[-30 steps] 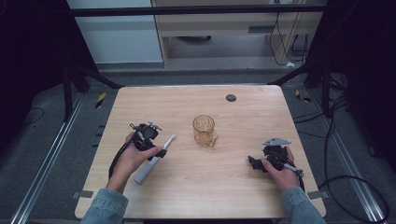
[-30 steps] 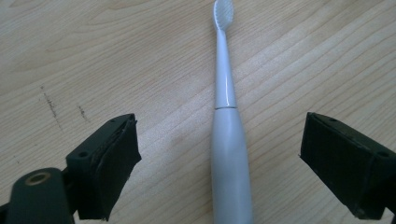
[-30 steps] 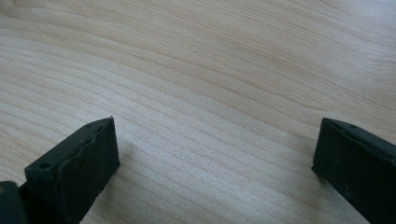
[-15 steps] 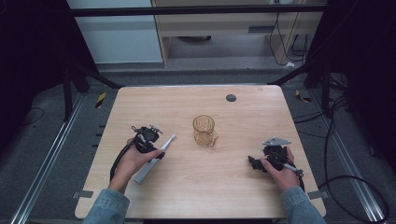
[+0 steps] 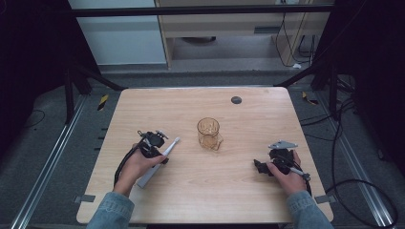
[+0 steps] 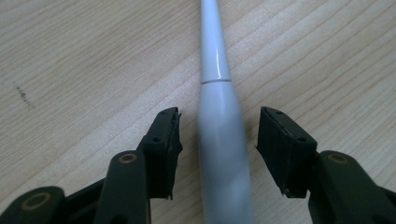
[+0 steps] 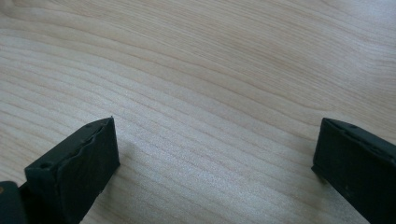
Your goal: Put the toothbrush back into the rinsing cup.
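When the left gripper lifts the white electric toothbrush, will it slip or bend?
The electric toothbrush looks rigid, so probably no bending. Its glossy, rounded handle may slip or roll between the left gripper pads, which have been closing but show gaps. Gripped near one end, it could tilt.

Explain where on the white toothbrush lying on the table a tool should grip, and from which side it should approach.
Grip the toothbrush on its thick handle, coming from above with one jaw on each side. It lies flat, and the handle is wider than the slim neck, which probably gives firmer purchase. The left tool already straddles it there.
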The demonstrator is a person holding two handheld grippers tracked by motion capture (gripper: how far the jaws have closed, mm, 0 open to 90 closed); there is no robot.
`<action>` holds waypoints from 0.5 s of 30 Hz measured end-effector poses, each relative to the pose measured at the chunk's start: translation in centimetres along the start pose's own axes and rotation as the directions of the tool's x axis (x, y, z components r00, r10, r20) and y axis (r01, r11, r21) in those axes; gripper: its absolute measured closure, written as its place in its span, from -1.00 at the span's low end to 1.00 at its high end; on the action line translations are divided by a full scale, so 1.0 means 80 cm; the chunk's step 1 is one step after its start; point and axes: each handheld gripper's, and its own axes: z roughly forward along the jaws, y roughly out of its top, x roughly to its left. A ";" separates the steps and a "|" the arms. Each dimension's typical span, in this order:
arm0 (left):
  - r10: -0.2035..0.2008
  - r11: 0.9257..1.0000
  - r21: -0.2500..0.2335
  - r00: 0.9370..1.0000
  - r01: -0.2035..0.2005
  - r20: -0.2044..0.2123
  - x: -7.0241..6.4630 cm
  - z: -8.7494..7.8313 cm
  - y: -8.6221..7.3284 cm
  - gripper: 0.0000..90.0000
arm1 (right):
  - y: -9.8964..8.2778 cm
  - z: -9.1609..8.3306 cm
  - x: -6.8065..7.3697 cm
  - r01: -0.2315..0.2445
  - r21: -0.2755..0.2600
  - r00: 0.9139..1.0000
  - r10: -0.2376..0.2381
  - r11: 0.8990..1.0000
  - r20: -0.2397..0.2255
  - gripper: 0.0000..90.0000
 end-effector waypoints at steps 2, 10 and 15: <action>-0.003 1.000 -0.002 1.000 0.003 0.005 0.000 0.001 0.001 0.13 | 0.000 0.000 0.000 -0.001 0.000 1.000 0.001 1.000 -0.001 -0.99; 0.003 1.000 0.006 1.000 -0.003 0.003 -0.002 0.007 0.005 0.24 | 0.000 0.000 0.000 -0.002 0.001 1.000 0.002 1.000 -0.001 -0.99; 0.009 1.000 -0.009 1.000 -0.009 0.008 0.000 0.005 0.002 0.47 | 0.000 -0.001 0.000 -0.008 0.003 1.000 0.008 1.000 -0.005 -0.99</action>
